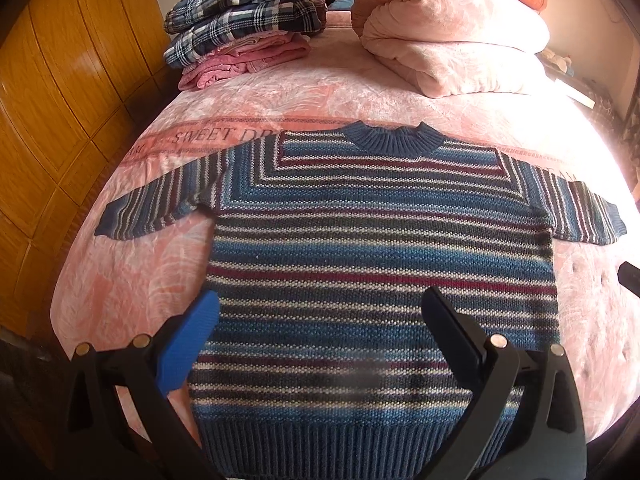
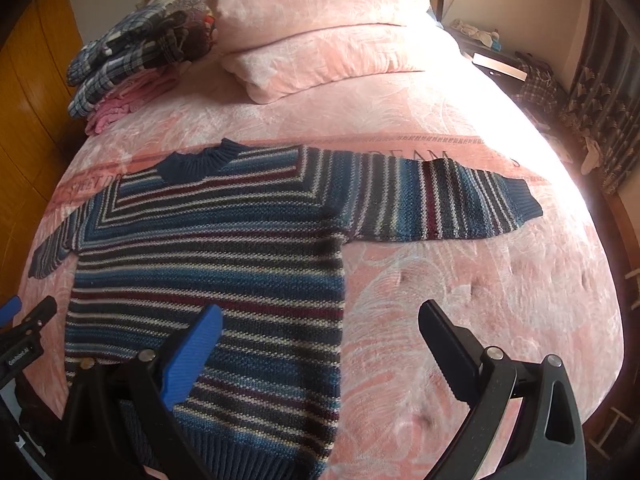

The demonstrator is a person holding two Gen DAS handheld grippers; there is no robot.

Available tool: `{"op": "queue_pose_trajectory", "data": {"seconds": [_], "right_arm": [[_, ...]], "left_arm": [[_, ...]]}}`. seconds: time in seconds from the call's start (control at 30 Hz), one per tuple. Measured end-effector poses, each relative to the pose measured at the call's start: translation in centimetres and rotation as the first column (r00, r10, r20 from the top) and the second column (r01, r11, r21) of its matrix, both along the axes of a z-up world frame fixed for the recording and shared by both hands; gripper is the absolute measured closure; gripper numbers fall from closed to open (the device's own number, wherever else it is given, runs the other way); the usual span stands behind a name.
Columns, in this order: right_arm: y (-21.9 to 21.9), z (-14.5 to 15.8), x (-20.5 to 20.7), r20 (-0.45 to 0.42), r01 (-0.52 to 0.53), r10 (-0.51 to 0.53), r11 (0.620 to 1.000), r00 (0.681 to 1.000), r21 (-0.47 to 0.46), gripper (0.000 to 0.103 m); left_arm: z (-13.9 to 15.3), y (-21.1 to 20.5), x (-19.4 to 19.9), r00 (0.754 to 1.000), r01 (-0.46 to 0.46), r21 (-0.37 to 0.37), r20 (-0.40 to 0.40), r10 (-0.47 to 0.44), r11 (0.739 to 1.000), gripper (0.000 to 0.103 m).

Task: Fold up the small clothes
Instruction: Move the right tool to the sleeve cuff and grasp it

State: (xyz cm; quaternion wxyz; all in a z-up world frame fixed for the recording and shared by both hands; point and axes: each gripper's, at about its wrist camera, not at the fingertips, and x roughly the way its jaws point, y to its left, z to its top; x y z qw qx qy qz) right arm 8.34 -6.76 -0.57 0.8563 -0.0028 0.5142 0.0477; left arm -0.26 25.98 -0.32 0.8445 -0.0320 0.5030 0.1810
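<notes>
A small striped knit sweater (image 1: 380,240) in blue, maroon and white lies flat on the pink bed cover, collar (image 1: 398,138) far, hem near, both sleeves spread sideways. My left gripper (image 1: 320,300) hovers open above the sweater's lower body, nothing between its fingers. In the right wrist view the same sweater (image 2: 208,264) fills the left half, its right sleeve (image 2: 440,200) stretched out. My right gripper (image 2: 320,316) is open over the sweater's right side edge and the bare cover. The left gripper's tips (image 2: 24,312) show at the left edge.
A folded pink quilt (image 1: 448,36) lies at the head of the bed (image 1: 120,280). A stack of folded plaid and pink clothes (image 1: 240,28) sits at the far left. A wooden wardrobe (image 1: 48,100) stands left of the bed; a cluttered side table (image 2: 500,68) stands right.
</notes>
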Motion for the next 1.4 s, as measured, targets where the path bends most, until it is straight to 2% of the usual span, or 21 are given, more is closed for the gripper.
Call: {"op": "queue_pose_trajectory", "data": {"seconds": [0.07, 0.13, 0.2, 0.33, 0.47, 0.6, 0.67, 0.77, 0.83, 0.97, 1.03, 1.1, 1.17, 1.2, 1.23, 1.27, 1.4], "right_arm": [[-3.3, -0.6, 3.1, -0.044, 0.078, -0.077, 0.997, 0.996, 0.018, 0.004], [-6.8, -1.5, 6.1, -0.112, 0.129, -0.121, 0.989, 0.986, 0.074, 0.004], [-9.7, -2.5, 8.9, -0.152, 0.162, -0.148, 0.984, 0.977, 0.081, 0.004], [-15.4, -4.9, 13.3, -0.155, 0.227, -0.233, 0.972, 0.96, -0.052, 0.004], [-20.6, -8.0, 16.5, -0.188, 0.264, -0.277, 0.96, 0.942, -0.093, 0.004], [-25.6, -11.0, 18.5, -0.262, 0.341, -0.332, 0.94, 0.906, -0.011, 0.005], [-27.9, -12.2, 18.9, -0.301, 0.393, -0.363, 0.918, 0.882, 0.046, 0.005], [-30.4, -13.7, 19.4, -0.354, 0.46, -0.395, 0.88, 0.848, 0.12, 0.011], [-31.7, -14.4, 19.7, -0.363, 0.494, -0.412, 0.854, 0.835, 0.166, 0.013], [-33.7, -15.8, 19.9, -0.367, 0.553, -0.463, 0.809, 0.807, 0.197, 0.015], [-34.6, -17.1, 19.6, -0.398, 0.593, -0.482, 0.774, 0.78, 0.224, 0.021], [-35.1, -17.4, 19.4, -0.392, 0.604, -0.495, 0.762, 0.776, 0.234, 0.027], [-34.9, -17.0, 19.5, -0.357, 0.577, -0.49, 0.793, 0.795, 0.197, 0.048], [-34.8, -16.6, 19.4, -0.333, 0.555, -0.475, 0.805, 0.814, 0.209, 0.078], [-34.9, -16.5, 19.3, -0.324, 0.544, -0.46, 0.799, 0.827, 0.254, 0.089], [-35.1, -16.1, 19.1, -0.32, 0.546, -0.459, 0.787, 0.829, 0.286, 0.089], [-35.9, -14.3, 17.8, -0.294, 0.566, -0.49, 0.771, 0.82, 0.292, 0.092]], "left_arm": [[-0.4, -0.7, 2.3, 1.0, 0.009, 0.005, -0.003, -0.009, 1.0, 0.003], [-0.9, -1.5, 4.5, 1.0, 0.018, 0.005, -0.006, -0.018, 1.0, 0.003], [-1.6, -2.4, 6.6, 0.999, 0.031, -0.017, -0.014, -0.031, 0.999, 0.003], [-3.2, -4.4, 10.0, 0.999, 0.035, -0.072, -0.027, -0.037, 0.997, 0.003], [-4.1, -6.4, 12.6, 0.998, 0.061, -0.073, -0.021, -0.063, 0.995, 0.003], [-4.8, -7.5, 14.1, 0.998, 0.063, -0.083, -0.023, -0.065, 0.995, 0.003], [-5.2, -7.7, 14.5, 0.998, 0.059, -0.108, -0.025, -0.062, 0.992, 0.003], [-5.7, -7.7, 14.9, 0.997, 0.059, -0.102, -0.033, -0.063, 0.993, 0.003], [-6.0, -7.3, 15.0, 0.997, 0.052, -0.096, -0.043, -0.056, 0.994, 0.003], [-6.0, -6.7, 14.9, 0.998, 0.039, -0.103, -0.046, -0.043, 0.994, 0.003], [-5.9, -6.5, 14.8, 0.998, 0.039, -0.092, -0.041, -0.043, 0.995, 0.003], [-5.8, -6.4, 14.9, 0.998, 0.039, -0.084, -0.039, -0.043, 0.996, 0.003], [-5.7, -6.3, 14.8, 0.999, 0.032, -0.089, -0.039, -0.036, 0.996, 0.003], [-5.7, -6.2, 14.8, 0.999, 0.03, -0.094, -0.04, -0.033, 0.995, 0.003], [-5.7, -6.1, 14.8, 0.999, 0.029, -0.096, -0.039, -0.033, 0.995, 0.003], [-5.6, -6.0, 14.8, 0.999, 0.029, -0.094, -0.038, -0.032, 0.995, 0.003], [-5.3, -5.6, 14.4, 0.999, 0.024, -0.086, -0.032, -0.027, 0.996, 0.003]]}}
